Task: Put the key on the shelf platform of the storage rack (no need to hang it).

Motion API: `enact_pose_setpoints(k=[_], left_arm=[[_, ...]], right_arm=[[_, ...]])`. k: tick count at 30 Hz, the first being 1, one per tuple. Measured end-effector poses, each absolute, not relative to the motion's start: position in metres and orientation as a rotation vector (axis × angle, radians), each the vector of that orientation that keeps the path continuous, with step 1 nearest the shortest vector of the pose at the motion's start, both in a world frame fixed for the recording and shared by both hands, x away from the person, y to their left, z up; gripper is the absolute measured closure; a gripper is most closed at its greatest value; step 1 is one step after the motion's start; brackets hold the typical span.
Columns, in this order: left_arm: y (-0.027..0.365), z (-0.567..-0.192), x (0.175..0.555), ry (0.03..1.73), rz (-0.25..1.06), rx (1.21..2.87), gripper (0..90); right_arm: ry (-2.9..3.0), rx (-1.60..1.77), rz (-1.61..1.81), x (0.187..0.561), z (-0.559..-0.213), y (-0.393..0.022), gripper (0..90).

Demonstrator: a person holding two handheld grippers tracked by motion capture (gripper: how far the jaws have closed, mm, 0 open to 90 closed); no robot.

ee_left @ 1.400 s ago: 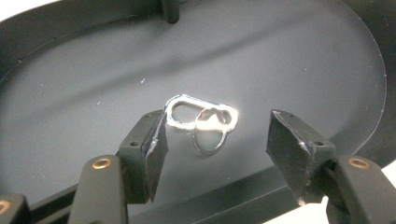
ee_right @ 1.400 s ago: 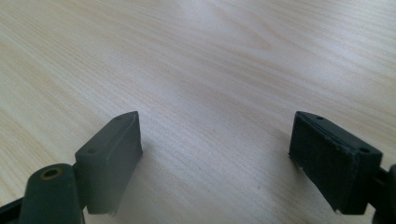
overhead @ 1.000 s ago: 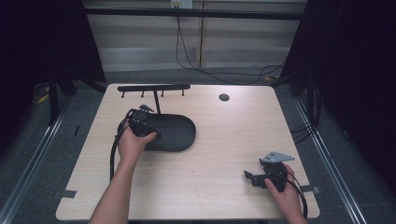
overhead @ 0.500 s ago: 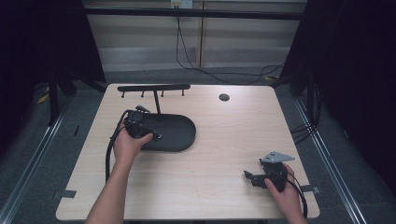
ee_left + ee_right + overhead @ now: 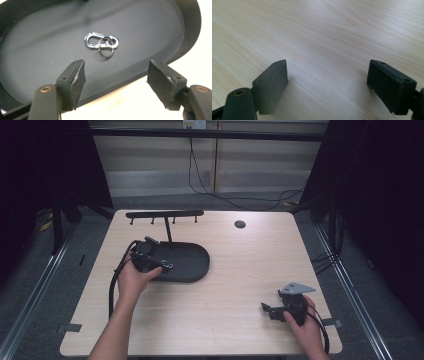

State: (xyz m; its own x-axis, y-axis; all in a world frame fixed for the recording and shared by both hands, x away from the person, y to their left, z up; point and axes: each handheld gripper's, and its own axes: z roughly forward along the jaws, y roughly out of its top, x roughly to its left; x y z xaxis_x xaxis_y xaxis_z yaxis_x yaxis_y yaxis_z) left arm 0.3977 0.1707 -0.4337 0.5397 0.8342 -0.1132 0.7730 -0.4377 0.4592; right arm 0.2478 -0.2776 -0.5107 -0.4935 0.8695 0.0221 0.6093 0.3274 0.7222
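Silver carabiner clip [image 5: 101, 41] with a thin key ring [image 5: 106, 48] looped through it lies flat in the black oval tray [image 5: 37, 50], long axis running left to right in the left gripper view. Left gripper [image 5: 116, 75] hovers over the tray's near rim, jaws spread, just been opening wider, nothing between them. Right gripper [image 5: 272, 310] rests on the wooden table [image 5: 240, 270], jaws apart, unmoved since a second ago.
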Motion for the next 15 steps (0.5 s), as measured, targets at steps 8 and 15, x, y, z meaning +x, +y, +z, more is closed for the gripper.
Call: enact_pose_setpoints(k=[8, 15], left_arm=[[0.171, -0.431, 0.390, 1.284, 0.175, 2.310, 29.8], [0.175, -0.430, 0.383, 1.257, 0.201, 2.311, 28.3]], right_arm=[[2.229, 1.312, 0.969, 0.248, -0.511, -0.278, 16.4], [2.229, 1.312, 0.969, 0.248, -0.511, -0.278, 16.4]])
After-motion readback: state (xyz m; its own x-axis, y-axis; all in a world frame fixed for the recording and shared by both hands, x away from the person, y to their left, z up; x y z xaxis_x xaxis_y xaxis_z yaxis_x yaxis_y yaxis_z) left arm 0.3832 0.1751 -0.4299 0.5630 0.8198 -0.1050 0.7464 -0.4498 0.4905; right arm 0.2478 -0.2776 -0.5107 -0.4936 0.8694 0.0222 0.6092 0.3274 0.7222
